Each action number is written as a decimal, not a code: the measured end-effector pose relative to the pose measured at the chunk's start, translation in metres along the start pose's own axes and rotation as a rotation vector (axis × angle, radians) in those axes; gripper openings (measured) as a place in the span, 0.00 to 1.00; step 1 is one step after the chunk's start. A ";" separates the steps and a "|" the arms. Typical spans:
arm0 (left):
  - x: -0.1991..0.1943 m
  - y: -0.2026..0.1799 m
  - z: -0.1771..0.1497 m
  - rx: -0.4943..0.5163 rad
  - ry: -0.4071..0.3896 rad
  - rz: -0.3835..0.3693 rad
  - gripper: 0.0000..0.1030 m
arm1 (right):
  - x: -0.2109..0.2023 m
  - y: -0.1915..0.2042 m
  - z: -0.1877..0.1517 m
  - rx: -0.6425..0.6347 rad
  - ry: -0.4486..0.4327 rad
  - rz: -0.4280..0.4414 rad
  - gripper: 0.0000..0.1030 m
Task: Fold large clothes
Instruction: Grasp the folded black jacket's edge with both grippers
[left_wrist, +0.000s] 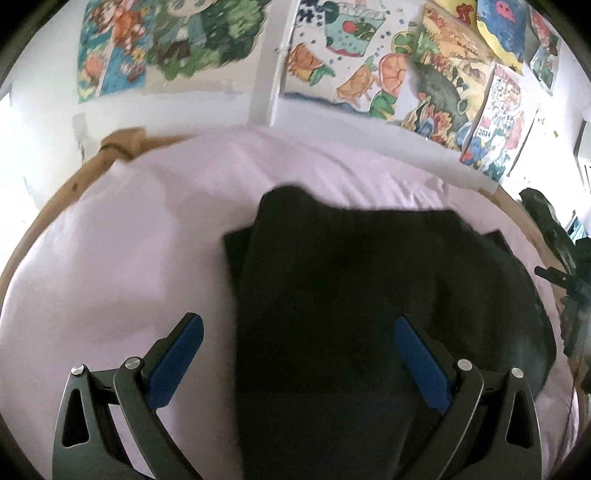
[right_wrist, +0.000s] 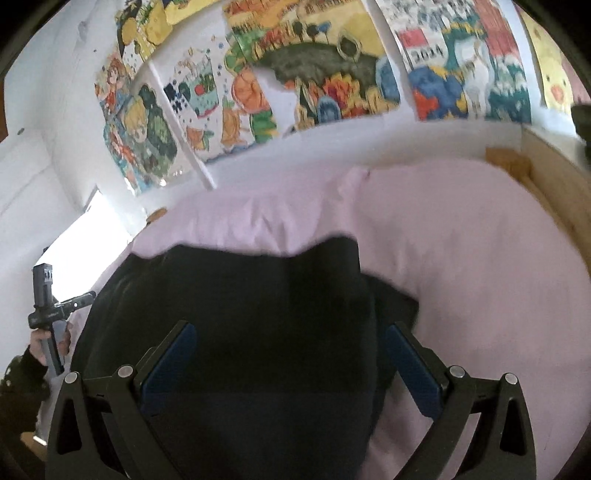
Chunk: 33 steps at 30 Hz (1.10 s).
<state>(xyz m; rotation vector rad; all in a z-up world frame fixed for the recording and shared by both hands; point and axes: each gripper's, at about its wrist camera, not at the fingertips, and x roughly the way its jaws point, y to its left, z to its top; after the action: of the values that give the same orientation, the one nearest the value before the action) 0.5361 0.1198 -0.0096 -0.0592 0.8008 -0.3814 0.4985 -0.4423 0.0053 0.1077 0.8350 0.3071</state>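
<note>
Below my left gripper (left_wrist: 297, 328) and right gripper (right_wrist: 286, 334), both with jaws apart and empty, the dark garment (left_wrist: 351, 288) lies part-folded on the pink sheet (left_wrist: 129, 240); I judge it soft, limp, best pinched at a near edge.

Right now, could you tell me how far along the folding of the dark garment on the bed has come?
Mostly done, it seems: the dark garment lies on the pink sheet as a compact stack, with a lower layer showing at its edge. Nothing is in hand; the left hand-held gripper and the right hand-held gripper are both open above it, gripping nothing. What may remain is a last fold or squaring the uneven far edge.
</note>
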 end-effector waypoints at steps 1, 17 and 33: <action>-0.002 0.003 -0.006 -0.005 0.012 -0.012 0.99 | 0.000 -0.002 -0.006 0.005 0.022 0.001 1.00; 0.025 -0.002 -0.037 0.066 0.151 -0.132 0.99 | 0.033 -0.046 -0.053 0.146 0.184 0.088 1.00; 0.059 0.010 -0.027 0.002 0.333 -0.336 0.99 | 0.053 -0.058 -0.061 0.178 0.215 0.270 1.00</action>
<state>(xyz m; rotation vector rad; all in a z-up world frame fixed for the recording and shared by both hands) 0.5574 0.1105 -0.0713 -0.1311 1.1233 -0.7222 0.4998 -0.4829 -0.0861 0.3610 1.0630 0.5044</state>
